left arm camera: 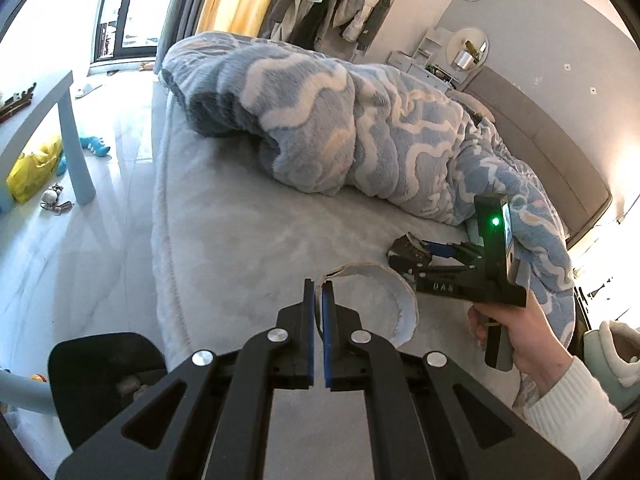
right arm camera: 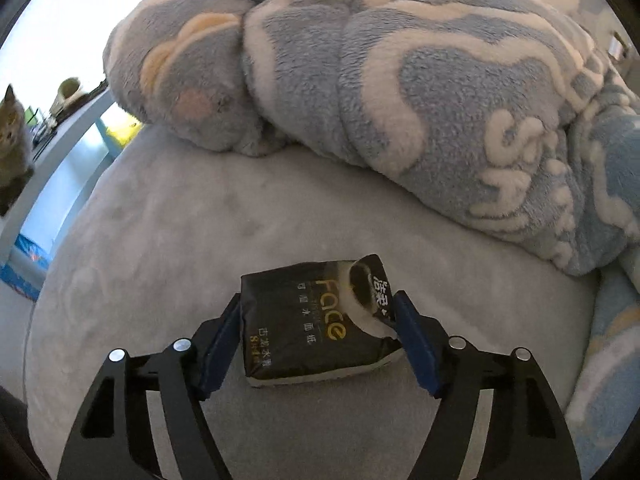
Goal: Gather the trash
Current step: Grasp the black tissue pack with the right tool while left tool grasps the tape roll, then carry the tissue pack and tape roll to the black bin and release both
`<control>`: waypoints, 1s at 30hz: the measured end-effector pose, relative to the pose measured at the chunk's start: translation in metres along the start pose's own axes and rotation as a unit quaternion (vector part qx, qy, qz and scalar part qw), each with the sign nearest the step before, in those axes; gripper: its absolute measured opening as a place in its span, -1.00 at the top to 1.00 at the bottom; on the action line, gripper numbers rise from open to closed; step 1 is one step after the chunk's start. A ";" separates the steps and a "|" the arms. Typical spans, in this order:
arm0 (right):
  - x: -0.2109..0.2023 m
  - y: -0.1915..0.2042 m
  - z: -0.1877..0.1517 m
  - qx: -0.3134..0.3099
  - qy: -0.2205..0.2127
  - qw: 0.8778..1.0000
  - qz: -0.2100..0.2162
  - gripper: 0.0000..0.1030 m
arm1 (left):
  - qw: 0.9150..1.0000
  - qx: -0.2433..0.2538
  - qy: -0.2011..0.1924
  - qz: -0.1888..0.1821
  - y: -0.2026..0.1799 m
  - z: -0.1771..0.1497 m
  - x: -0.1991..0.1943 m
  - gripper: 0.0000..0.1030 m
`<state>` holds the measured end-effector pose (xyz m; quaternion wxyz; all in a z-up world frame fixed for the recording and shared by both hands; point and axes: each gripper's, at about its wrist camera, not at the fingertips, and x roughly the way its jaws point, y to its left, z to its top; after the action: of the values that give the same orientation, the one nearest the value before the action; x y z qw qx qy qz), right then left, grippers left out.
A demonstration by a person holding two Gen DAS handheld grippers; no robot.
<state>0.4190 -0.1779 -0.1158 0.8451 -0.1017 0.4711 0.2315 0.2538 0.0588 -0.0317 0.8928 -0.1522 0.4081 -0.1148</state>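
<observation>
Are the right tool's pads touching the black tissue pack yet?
Touching. The right wrist view shows both pads of the right tool against the sides of the tissue pack.

Grey bed (right arm camera: 160,240); rumpled blue blanket (right arm camera: 400,100) and black tissue pack (right arm camera: 312,328) on it.

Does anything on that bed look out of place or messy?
Yes. A black tissue pack with gold lettering lies on the grey bed sheet, its top torn open. The fluffy blue and white blanket is bunched in a heap rather than spread.
</observation>
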 end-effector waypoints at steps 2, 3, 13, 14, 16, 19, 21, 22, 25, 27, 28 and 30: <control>-0.004 0.004 0.002 0.000 -0.003 1.000 -0.011 -0.41 | 1.000 -0.002 -0.002 0.002 0.005 -0.002 -0.008 0.92; -0.008 0.007 0.003 0.001 -0.006 1.000 -0.012 -0.41 | 1.000 -0.005 -0.004 0.002 0.009 -0.003 -0.013 0.92; -0.056 0.053 0.010 0.012 -0.048 0.999 0.016 -0.41 | 0.999 -0.023 -0.023 0.044 0.044 -0.017 -0.053 0.92; -0.058 0.060 0.010 0.012 -0.049 0.999 0.019 -0.41 | 0.998 -0.023 -0.023 0.051 0.047 -0.020 -0.057 0.92; -0.063 0.071 0.008 0.007 -0.053 0.998 0.024 -0.41 | 0.998 -0.026 -0.020 0.058 0.055 -0.025 -0.062 0.92; -0.074 0.089 0.006 -0.002 -0.063 0.997 0.033 -0.41 | 0.997 -0.034 -0.018 0.071 0.068 -0.033 -0.072 0.92; -0.081 0.100 0.004 -0.002 -0.070 0.997 0.041 -0.41 | 0.996 -0.037 -0.018 0.083 0.077 -0.037 -0.079 0.92; -0.080 0.105 0.004 0.000 -0.072 0.996 0.046 -0.41 | 0.995 -0.037 -0.018 0.087 0.080 -0.038 -0.081 0.92; -0.089 0.124 0.000 -0.002 -0.081 0.995 0.056 -0.41 | 0.994 -0.046 -0.017 0.095 0.093 -0.045 -0.088 0.92; -0.092 0.140 0.000 -0.005 -0.088 0.994 0.061 -0.41 | 0.994 -0.054 -0.013 0.099 0.101 -0.052 -0.092 0.92; -0.095 0.148 -0.001 -0.006 -0.091 0.994 0.065 -0.41 | 0.993 -0.056 -0.011 0.102 0.105 -0.056 -0.094 0.92; -0.100 0.162 -0.005 -0.013 -0.097 0.993 0.070 -0.41 | 0.992 -0.058 -0.005 0.109 0.111 -0.064 -0.096 0.92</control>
<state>0.2913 -0.0683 -0.0261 0.8672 -0.0564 0.3899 0.3047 0.1525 0.1821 -0.0449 0.8917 -0.1592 0.4237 0.0077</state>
